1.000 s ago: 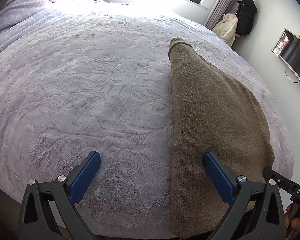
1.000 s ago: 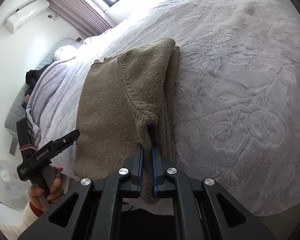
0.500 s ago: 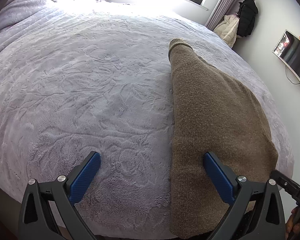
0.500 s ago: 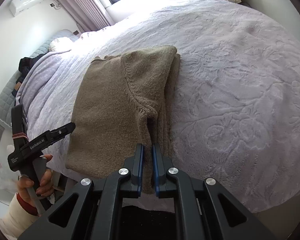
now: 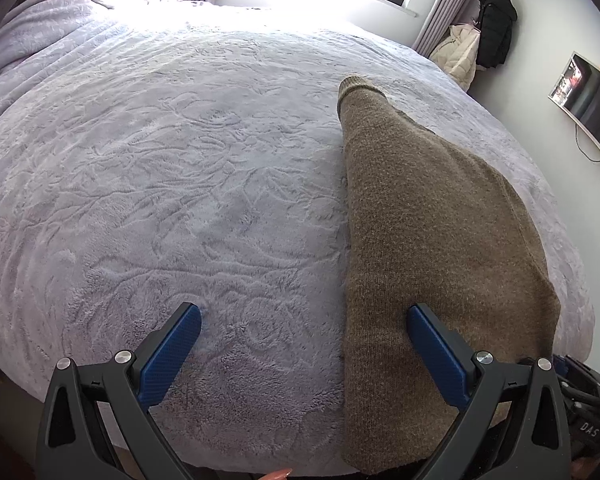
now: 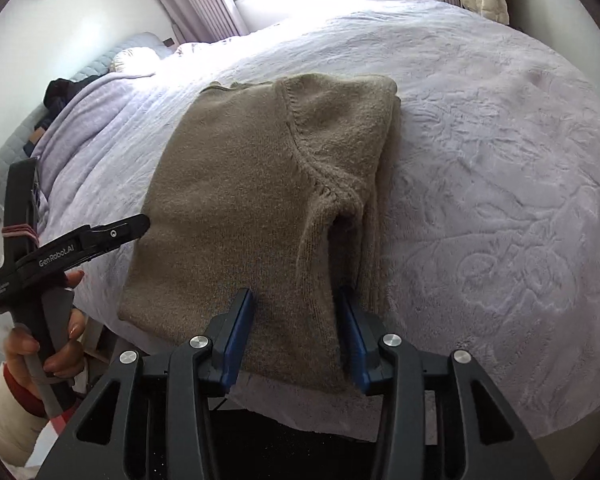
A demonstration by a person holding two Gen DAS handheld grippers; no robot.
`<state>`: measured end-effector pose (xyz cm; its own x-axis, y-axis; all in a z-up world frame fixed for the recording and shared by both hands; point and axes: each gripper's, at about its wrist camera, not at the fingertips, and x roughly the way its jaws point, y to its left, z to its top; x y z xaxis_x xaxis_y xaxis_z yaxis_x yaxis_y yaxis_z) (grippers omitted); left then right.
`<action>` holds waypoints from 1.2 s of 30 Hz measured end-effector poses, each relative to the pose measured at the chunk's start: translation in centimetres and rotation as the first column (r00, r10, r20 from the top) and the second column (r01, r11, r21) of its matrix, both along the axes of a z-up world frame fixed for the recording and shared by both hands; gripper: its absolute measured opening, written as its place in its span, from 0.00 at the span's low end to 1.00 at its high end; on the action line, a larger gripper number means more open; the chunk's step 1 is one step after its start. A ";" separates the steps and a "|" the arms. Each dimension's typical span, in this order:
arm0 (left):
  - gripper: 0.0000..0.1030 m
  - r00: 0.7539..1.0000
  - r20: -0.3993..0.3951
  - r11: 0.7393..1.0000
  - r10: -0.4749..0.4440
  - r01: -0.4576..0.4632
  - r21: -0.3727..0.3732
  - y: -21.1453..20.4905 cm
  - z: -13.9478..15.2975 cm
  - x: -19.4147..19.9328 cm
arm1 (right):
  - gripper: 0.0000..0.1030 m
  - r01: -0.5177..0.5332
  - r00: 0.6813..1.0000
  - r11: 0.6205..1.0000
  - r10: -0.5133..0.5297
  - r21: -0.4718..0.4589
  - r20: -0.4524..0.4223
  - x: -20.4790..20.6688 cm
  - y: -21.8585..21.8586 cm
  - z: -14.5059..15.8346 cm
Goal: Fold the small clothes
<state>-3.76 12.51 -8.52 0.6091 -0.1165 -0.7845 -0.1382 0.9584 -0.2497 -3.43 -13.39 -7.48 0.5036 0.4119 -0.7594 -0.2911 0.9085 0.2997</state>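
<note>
Right gripper has just been opening; its blue pads straddle the folded sleeve of the brown knit sweater without pressing it, so that looks like a release after a fold. Left gripper is spread wide and empty over the sweater's edge. The sweater lies at the near edge of the lavender blanket. Next probably: regrip the hem or far end for a crosswise fold. Its near edge is hidden behind the grippers, and the layer count is unclear.
</note>
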 end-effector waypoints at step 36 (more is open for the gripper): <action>1.00 0.998 -0.055 0.975 -0.001 0.014 0.223 -6.2 5.7 -0.2 | 0.78 0.136 0.988 0.983 -0.144 -0.121 -0.064 3.3 1.5 5.7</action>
